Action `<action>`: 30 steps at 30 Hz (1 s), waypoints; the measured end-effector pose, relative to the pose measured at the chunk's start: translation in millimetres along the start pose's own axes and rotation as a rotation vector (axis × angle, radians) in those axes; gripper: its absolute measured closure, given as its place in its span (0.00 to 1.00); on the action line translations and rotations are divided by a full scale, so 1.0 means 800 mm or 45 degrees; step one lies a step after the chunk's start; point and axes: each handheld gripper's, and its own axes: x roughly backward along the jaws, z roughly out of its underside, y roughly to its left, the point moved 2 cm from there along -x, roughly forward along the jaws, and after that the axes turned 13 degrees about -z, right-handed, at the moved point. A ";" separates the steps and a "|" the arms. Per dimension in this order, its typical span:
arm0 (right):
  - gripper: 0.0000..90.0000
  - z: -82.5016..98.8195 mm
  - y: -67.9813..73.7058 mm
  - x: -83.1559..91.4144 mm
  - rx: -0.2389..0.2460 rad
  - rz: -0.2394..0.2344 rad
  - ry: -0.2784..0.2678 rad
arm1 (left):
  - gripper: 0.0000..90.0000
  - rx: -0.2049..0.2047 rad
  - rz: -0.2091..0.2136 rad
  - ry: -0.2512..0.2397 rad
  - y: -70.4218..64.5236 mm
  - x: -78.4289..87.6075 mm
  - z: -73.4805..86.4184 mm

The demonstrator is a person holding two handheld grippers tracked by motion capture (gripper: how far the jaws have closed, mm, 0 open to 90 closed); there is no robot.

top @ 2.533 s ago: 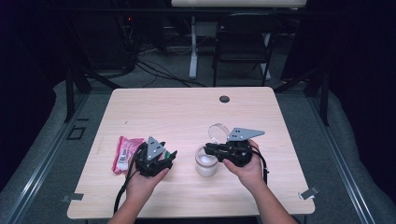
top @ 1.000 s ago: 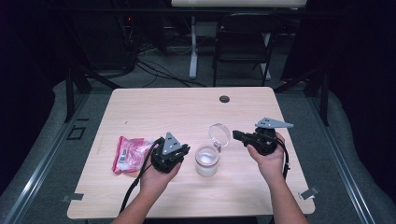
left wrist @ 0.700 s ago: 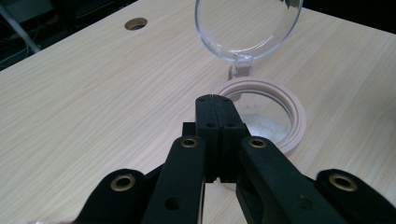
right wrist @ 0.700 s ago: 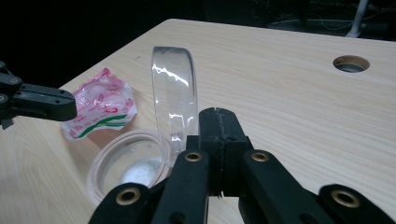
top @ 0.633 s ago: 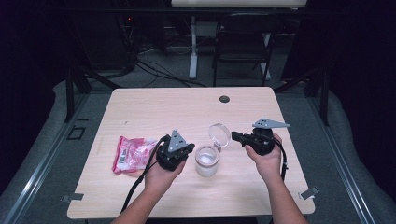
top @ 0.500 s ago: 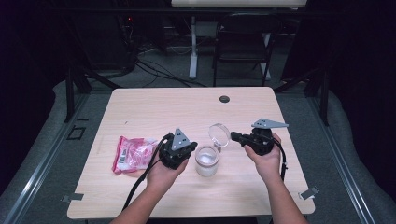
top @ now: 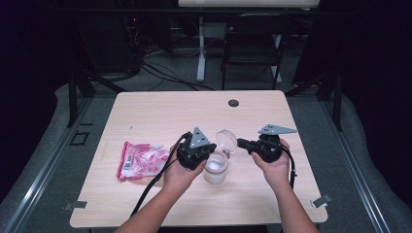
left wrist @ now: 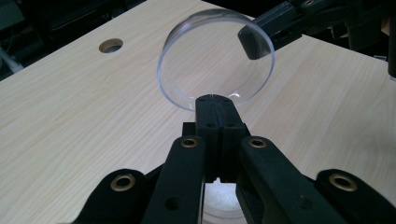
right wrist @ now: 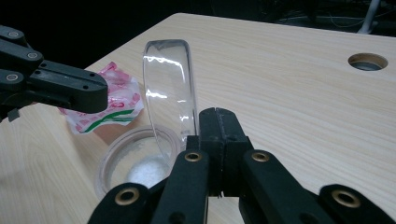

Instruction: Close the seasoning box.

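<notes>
At frame centre I see the table (top: 145, 111), then the open jar (top: 215, 168) with white powder just below middle. My right gripper (top: 241, 143) is clamped on the clear lid (top: 226, 141) above it; my left gripper (top: 212, 148) is closed, empty.

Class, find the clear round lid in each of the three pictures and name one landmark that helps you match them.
High view: the clear lid is at centre, above the jar, between the two hands.
Left gripper view: upper centre, standing above the shut tongs.
Right gripper view: left of centre, seen nearly edge-on, tilted over the open jar.
Shared landmark: the round hole in the tabletop.
</notes>
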 end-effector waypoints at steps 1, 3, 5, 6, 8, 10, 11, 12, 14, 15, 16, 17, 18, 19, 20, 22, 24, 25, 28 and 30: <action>1.00 0.000 0.000 0.000 0.002 -0.001 -0.003 | 1.00 -0.002 0.004 0.001 0.000 0.000 -0.001; 1.00 0.000 0.001 -0.001 -0.001 -0.007 -0.005 | 1.00 -0.018 0.009 0.003 -0.003 -0.002 -0.002; 1.00 0.000 0.003 -0.003 0.004 -0.014 0.005 | 1.00 -0.018 0.009 0.008 -0.004 -0.003 -0.002; 1.00 0.000 0.004 -0.005 0.004 -0.014 0.000 | 1.00 -0.018 0.010 0.011 -0.004 -0.003 -0.001; 1.00 0.000 0.006 -0.007 0.010 -0.027 0.003 | 1.00 -0.017 0.006 0.009 -0.004 -0.003 -0.001; 1.00 0.000 0.008 -0.008 0.022 -0.034 0.020 | 1.00 -0.023 0.010 0.013 -0.004 -0.002 0.000; 1.00 0.000 0.010 -0.010 0.025 -0.039 0.025 | 1.00 -0.023 0.007 0.013 -0.004 -0.001 0.000; 1.00 0.001 0.011 -0.011 0.028 -0.040 0.027 | 1.00 -0.018 0.007 0.010 -0.004 -0.001 0.001; 1.00 0.001 0.013 -0.014 0.032 -0.051 0.034 | 1.00 -0.016 0.010 0.013 -0.004 0.000 0.003; 1.00 0.002 0.015 -0.016 0.037 -0.053 0.043 | 1.00 -0.012 0.011 0.015 -0.004 0.000 0.005; 1.00 0.002 0.016 -0.018 0.042 -0.060 0.052 | 1.00 -0.015 0.012 0.020 -0.004 0.000 0.007; 1.00 0.003 0.018 -0.020 0.042 -0.054 0.045 | 1.00 -0.016 0.012 0.022 -0.004 0.000 0.008; 1.00 0.003 0.019 -0.021 0.046 -0.052 0.050 | 1.00 -0.014 0.010 0.025 -0.005 0.000 0.009; 1.00 0.003 0.019 -0.021 0.046 -0.055 0.050 | 1.00 -0.018 0.013 0.030 -0.004 0.000 0.011; 1.00 0.003 0.020 -0.021 0.045 -0.062 0.048 | 1.00 -0.011 0.012 0.027 -0.005 0.000 0.012; 1.00 0.003 0.021 -0.022 0.043 -0.067 0.046 | 1.00 -0.008 0.019 0.032 -0.005 0.001 0.014; 1.00 0.002 0.022 -0.022 0.048 -0.067 0.049 | 1.00 -0.007 0.019 0.030 -0.005 0.002 0.016; 1.00 0.002 0.022 -0.023 0.049 -0.068 0.047 | 1.00 -0.003 0.017 0.034 -0.005 0.003 0.017; 1.00 0.002 0.023 -0.023 0.050 -0.077 0.045 | 1.00 -0.003 0.019 0.032 -0.005 0.004 0.019; 1.00 0.002 0.024 -0.023 0.055 -0.079 0.048 | 1.00 -0.004 0.018 0.027 -0.005 0.004 0.021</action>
